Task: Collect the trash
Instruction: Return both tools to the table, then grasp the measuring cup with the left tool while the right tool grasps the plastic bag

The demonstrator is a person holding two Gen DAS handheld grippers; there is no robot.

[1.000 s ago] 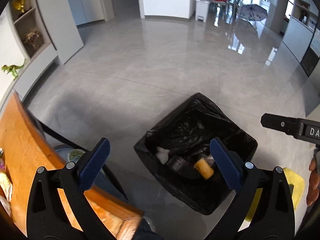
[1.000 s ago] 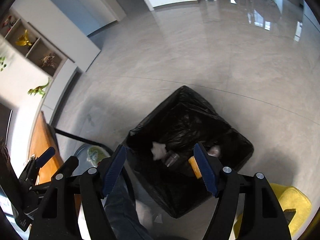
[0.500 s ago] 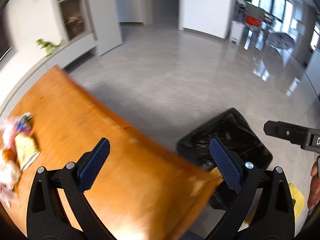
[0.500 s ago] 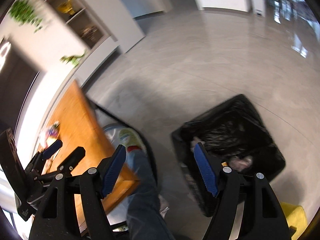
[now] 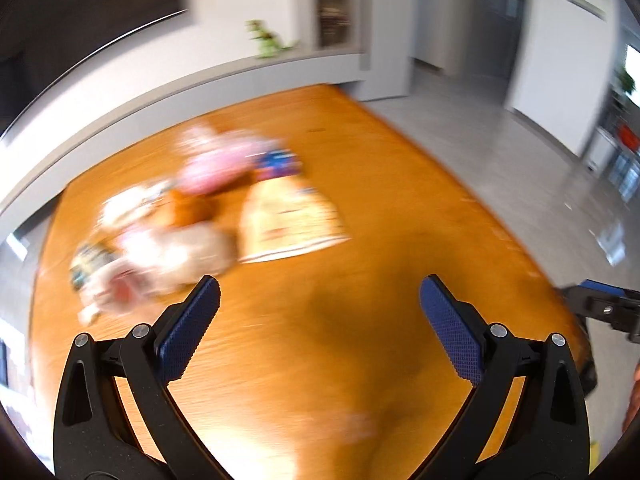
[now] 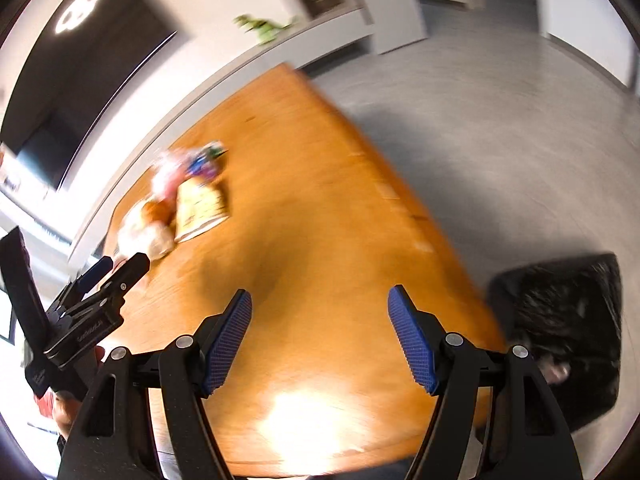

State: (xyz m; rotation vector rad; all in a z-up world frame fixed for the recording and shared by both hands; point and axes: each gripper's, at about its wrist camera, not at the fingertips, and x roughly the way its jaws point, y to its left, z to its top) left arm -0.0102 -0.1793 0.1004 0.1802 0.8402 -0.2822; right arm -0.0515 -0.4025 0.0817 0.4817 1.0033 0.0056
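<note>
Orange wooden table (image 5: pixel 360 240) with blurred snack wrappers (image 5: pixel 224 208) (both grippers' jaws spread wide, nothing between them).

- The heap of wrappers (image 5: pixel 188 216) on the bench (image 5: pixel 360 264) is smeared by motion blur; single pieces and print cannot be told.
- The black bin bag (image 6: pixel 560 320) is blurred and partly hidden behind the right tongs (image 6: pixel 320 332); its contents are unreadable.
- The bench's near edge is cut off by the frame.

Home: wooden table (image 5: pixel 360 360), display shelves (image 5: pixel 336 4)
</note>
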